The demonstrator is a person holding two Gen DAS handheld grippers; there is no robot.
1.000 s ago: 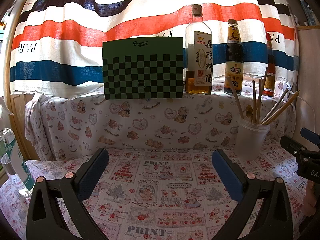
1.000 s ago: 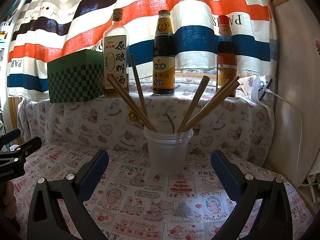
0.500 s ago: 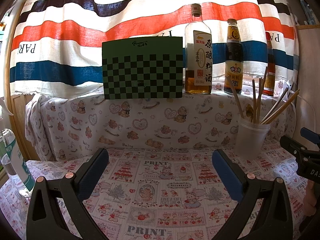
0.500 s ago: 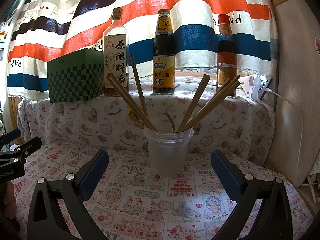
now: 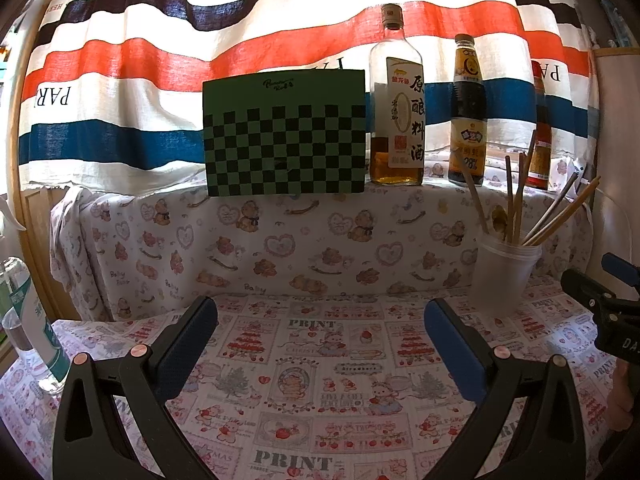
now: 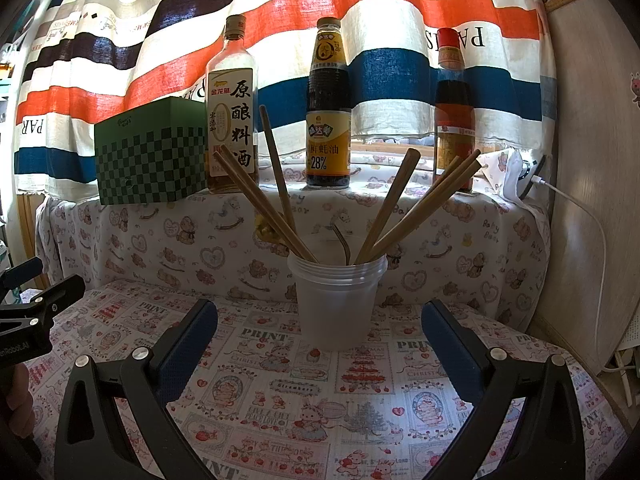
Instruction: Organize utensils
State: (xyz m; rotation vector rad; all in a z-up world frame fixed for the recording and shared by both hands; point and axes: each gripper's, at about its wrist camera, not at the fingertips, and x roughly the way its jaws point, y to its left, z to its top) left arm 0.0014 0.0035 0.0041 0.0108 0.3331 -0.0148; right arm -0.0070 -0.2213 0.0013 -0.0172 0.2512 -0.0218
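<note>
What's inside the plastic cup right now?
The plastic cup holds wooden chopsticks leaning outward, plus a bent metal handle. A gold utensil shows at the rim; all lower ends are hidden by the cloudy wall.

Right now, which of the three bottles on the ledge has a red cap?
The rightmost bottle, standing beyond the cup of chopsticks. The clear cooking-wine bottle and dark oyster-sauce bottle have tan and dark caps.

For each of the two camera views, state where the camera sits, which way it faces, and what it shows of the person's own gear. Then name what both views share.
Left wrist: sits on the left gripper, faces the green checkered box on the ledge; own open fingers show, right gripper at right edge.
Right wrist: sits on the right gripper, faces the plastic cup of chopsticks; own open fingers show, left gripper at left edge.
Shared: cup, box, three bottles, striped curtain.
</note>
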